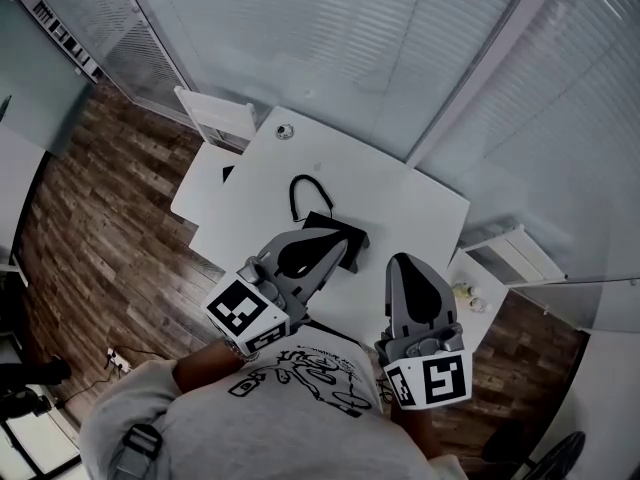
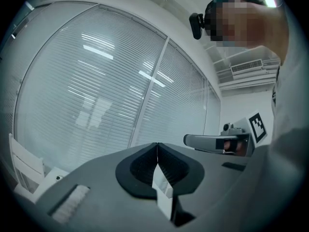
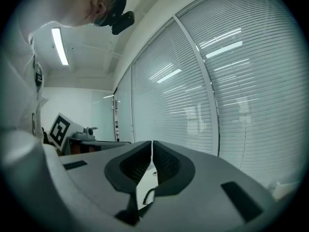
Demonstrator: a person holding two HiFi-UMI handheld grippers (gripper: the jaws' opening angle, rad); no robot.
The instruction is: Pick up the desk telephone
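Slatted blinds (image 1: 350, 48) behind glass panels wall the room on two sides, and a white counter (image 1: 420, 208) stands on a dark wood floor (image 1: 100, 228) in the corner they form. Head view: the desk telephone (image 1: 338, 230), a black unit, lies on the counter just ahead of and below the tips of the left tongs (image 1: 340, 248), which cover its near edge. Its cord (image 1: 298, 186) loops away on the far side of the tongs. The right tongs (image 1: 402, 263) hang beside the left pair, near but apart, with the telephone off to their left.

Left gripper view: the left tongs (image 2: 157, 151) are pressed together, pad against pad, with nothing between them. Right gripper view: the right tongs (image 3: 152, 151) are likewise pressed together and empty; a strip of counter and a dark curve of cord show below them.

Both tools point level, above the counter, at the blinds rather than down at the telephone. This posture suggests a carry or approach position, not a grasp. The pickup appears not yet begun. A grasp would probably require tipping one pair downward and spreading it before it can close on the unit.
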